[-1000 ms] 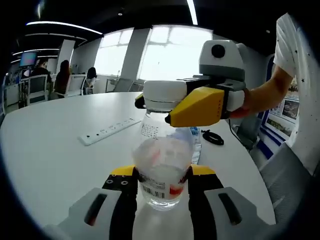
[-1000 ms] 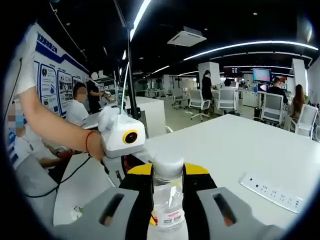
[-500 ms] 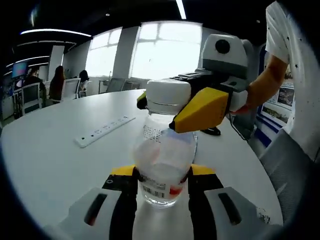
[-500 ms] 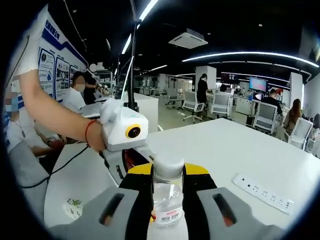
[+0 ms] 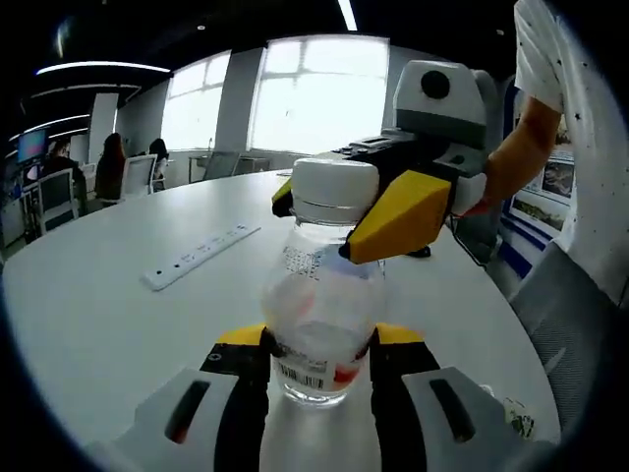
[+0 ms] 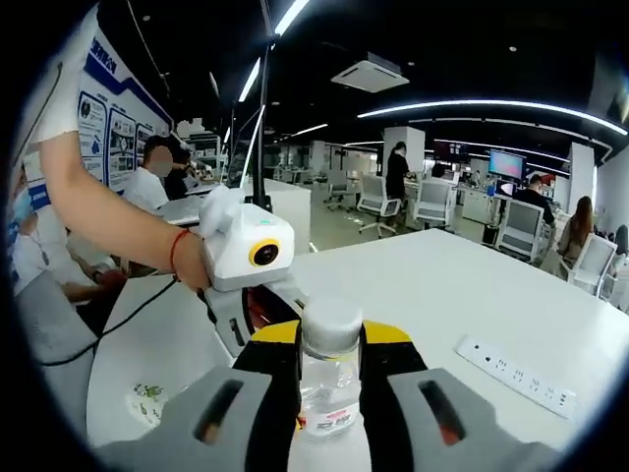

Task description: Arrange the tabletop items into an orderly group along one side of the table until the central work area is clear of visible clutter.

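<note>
My left gripper (image 5: 318,362) pinches bottle (image 5: 319,315) base steady above counter (image 5: 108,315); right gripper (image 6: 329,366) clamps cap (image 6: 330,321), likely twisting.

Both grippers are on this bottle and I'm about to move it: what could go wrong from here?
The left gripper clamps the bottle low on its body while the right gripper pinches the white cap. If the hands drift apart, the thin plastic may buckle or the cap could twist loose. The power strip lies nearby on the table, so a dropped bottle might land by it.
</note>
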Tool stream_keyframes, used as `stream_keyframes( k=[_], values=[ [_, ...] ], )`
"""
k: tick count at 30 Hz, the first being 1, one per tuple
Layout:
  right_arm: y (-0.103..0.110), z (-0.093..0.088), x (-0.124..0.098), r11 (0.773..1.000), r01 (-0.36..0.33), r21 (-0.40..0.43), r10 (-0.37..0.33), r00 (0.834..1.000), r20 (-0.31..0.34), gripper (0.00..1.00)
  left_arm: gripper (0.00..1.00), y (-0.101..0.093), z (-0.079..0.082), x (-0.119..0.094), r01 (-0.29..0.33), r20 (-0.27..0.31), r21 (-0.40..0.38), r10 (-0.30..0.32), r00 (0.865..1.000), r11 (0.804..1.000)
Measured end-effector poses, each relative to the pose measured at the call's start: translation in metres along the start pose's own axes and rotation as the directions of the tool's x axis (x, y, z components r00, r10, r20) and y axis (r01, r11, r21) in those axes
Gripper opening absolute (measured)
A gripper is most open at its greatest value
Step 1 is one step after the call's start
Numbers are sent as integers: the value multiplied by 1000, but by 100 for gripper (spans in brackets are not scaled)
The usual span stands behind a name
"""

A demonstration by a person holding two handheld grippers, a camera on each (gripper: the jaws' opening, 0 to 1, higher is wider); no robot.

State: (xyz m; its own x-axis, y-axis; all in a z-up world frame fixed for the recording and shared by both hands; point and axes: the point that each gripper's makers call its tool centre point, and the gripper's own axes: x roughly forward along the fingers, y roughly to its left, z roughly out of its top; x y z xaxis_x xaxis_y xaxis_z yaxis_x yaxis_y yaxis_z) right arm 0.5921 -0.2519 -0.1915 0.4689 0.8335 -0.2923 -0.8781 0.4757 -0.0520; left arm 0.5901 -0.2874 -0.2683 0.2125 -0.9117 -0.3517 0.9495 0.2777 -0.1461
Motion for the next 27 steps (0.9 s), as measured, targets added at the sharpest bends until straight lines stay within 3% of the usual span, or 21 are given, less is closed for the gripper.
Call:
stream_keyframes(
  k=[22, 27],
  values=[
    [2, -5, -8, 1000, -3, 1, 3, 999, -38, 22, 46, -7, 7, 5, 5, 2, -8, -5, 1000, 1000],
    [2, -5, -8, 1000, -3, 13, 4, 999, -37, 25, 52, -8, 6, 4, 4, -10, -36, -4, 1000, 999]
  ],
)
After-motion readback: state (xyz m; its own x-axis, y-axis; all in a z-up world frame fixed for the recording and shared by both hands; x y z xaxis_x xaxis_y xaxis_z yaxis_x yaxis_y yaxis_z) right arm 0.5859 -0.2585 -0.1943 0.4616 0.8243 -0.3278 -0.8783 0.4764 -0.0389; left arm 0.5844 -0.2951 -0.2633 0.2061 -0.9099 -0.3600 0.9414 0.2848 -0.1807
